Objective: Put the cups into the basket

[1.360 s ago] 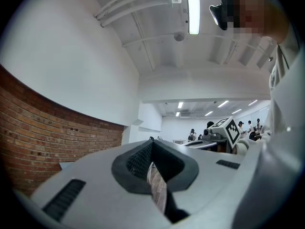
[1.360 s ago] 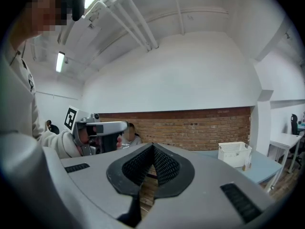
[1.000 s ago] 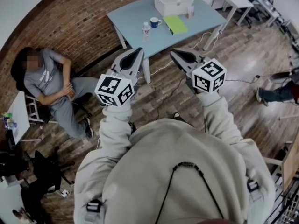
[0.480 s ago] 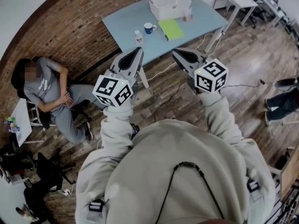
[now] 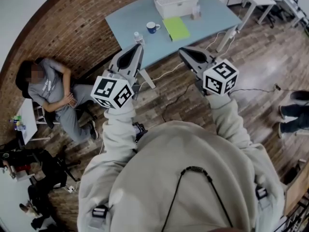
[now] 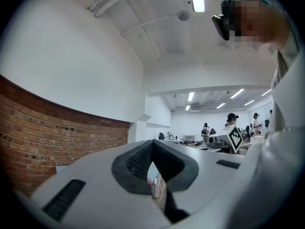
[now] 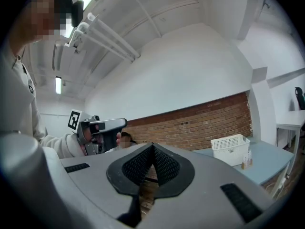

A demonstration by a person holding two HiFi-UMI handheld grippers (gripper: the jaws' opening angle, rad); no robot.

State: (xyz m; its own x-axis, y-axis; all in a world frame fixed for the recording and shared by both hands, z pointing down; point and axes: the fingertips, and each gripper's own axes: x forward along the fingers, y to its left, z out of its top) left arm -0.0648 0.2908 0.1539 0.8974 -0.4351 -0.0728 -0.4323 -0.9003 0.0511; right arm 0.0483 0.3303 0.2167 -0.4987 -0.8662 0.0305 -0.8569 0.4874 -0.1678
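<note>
My left tool (image 5: 139, 47) and right tool (image 5: 183, 51) are both closed, empty. Blue cup (image 5: 153, 27) stands upright, mouth up, on counter (image 5: 215, 17), left of white basket (image 5: 179, 6), apart.

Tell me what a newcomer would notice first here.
The left hand-held gripper and right hand-held gripper jut out mid-frame in the head view, jaws shut and empty. Beyond them a pale blue table bears a white basket and a blue cup. A seated person is at the left by the brick wall.
</note>
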